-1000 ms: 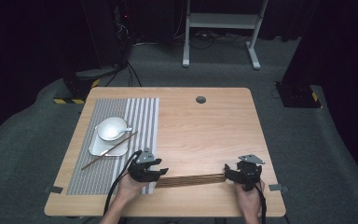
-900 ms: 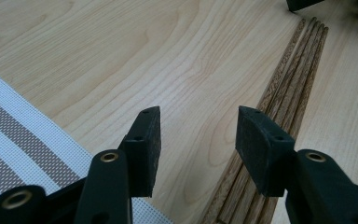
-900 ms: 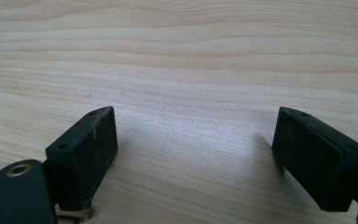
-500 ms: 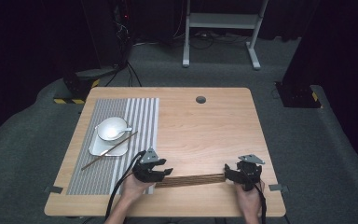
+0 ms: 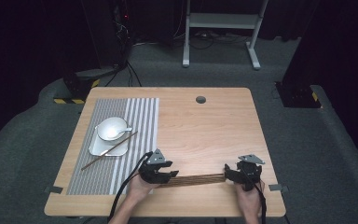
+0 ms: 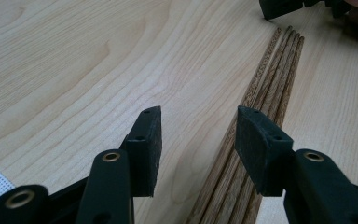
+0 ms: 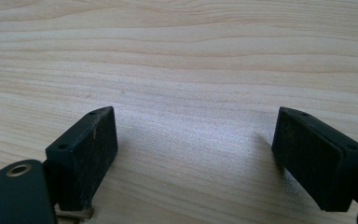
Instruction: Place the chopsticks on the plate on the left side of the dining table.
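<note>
A flat bundle of thin brown wooden sticks (image 5: 198, 179) lies along the table's front part, between my two grippers. At its left end my left gripper (image 5: 170, 175) stands open. In the left gripper view the sticks (image 6: 261, 93) run under its right-hand jaw while bare wood shows in the gap of the gripper (image 6: 198, 135). My right gripper (image 5: 227, 173) stands at the bundle's right end, jaws wide apart over bare table (image 7: 196, 149). A stick end (image 7: 74, 214) peeks out under its left jaw. Neither gripper's pads press on anything.
At the table's left lies a grey striped placemat (image 5: 98, 177). On it are a white plate (image 5: 95, 148), a white bowl (image 5: 112, 128) and a long thin stick (image 5: 109, 151) across the plate. A round cable hole (image 5: 200, 99) sits near the far edge.
My left gripper has shifted slightly to the right, onto the left end of the sticks. The right gripper has kept still.
</note>
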The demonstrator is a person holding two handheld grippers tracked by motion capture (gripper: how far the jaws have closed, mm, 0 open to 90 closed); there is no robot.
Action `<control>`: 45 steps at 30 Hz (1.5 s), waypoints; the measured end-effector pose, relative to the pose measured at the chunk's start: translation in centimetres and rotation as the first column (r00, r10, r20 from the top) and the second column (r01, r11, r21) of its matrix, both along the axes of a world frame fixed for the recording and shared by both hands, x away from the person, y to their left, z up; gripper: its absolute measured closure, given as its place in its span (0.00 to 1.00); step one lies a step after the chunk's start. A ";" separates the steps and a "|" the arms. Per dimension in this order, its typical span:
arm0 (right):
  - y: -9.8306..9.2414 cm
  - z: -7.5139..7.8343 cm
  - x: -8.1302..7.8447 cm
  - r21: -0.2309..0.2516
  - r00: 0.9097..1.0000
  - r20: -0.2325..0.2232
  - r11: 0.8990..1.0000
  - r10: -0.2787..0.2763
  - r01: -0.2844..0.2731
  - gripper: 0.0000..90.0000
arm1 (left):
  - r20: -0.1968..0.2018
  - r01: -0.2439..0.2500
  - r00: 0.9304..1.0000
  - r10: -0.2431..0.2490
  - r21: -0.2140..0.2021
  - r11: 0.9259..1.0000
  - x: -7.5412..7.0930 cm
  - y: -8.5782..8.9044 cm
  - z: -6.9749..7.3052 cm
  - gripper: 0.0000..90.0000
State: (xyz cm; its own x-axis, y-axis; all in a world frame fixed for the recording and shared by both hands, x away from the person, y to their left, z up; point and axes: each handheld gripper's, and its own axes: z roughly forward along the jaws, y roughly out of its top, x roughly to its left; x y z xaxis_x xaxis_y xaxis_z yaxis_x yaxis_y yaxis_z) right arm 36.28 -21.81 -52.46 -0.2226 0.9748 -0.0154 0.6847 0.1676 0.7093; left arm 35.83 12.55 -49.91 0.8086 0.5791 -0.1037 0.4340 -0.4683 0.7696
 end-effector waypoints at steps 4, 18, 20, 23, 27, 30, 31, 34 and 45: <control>0.0 0.0 0.0 0.000 1.000 0.000 1.000 0.000 0.000 0.15 | 0.003 -0.001 1.000 0.001 -0.006 1.000 0.0 -0.3 -0.1 0.57; 0.0 0.0 0.0 0.000 1.000 0.000 1.000 0.000 0.000 0.15 | 0.012 0.030 0.999 -0.030 0.006 1.000 0.0 -2.1 -0.7 0.61; 0.0 0.0 0.0 -0.001 1.000 0.001 1.000 0.002 -0.002 0.15 | 0.009 0.029 1.000 -0.029 0.008 1.000 0.1 -2.2 -0.8 0.62; 0.0 0.0 0.0 0.000 1.000 0.000 1.000 0.000 0.000 0.15 | 0.008 0.032 0.999 -0.032 0.013 0.999 0.1 -2.2 -0.9 0.63; 0.0 0.0 0.0 0.000 1.000 0.000 1.000 0.000 0.000 0.15 | 0.011 0.035 0.999 -0.035 0.017 0.999 0.0 -2.4 -1.0 0.63; 0.0 0.0 0.0 0.000 1.000 0.000 1.000 0.000 0.000 0.15 | 0.013 0.034 0.999 -0.035 0.022 0.999 0.0 -2.6 -1.0 0.63; 0.0 0.0 0.0 0.000 1.000 0.000 1.000 0.000 0.000 0.15 | 0.015 0.039 0.999 -0.039 0.026 0.999 0.0 -2.6 -1.0 0.63; 0.0 0.0 0.0 0.000 1.000 0.000 1.000 0.000 0.000 0.15 | 0.015 0.041 0.999 -0.041 0.022 0.999 0.0 -2.8 -1.0 0.64; 0.0 0.0 0.0 0.000 1.000 0.000 1.000 0.000 0.000 0.15 | 0.024 0.064 0.998 -0.065 0.043 0.997 0.1 -4.0 -1.1 0.66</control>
State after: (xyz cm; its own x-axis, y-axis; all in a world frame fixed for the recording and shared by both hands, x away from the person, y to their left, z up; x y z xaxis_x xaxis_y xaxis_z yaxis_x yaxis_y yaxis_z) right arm 36.29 -21.81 -52.46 -0.2231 0.9747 -0.0154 0.6844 0.1678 0.7096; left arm 35.92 8.59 -51.03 0.8467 0.5288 -0.0587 0.3819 -0.5272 0.7591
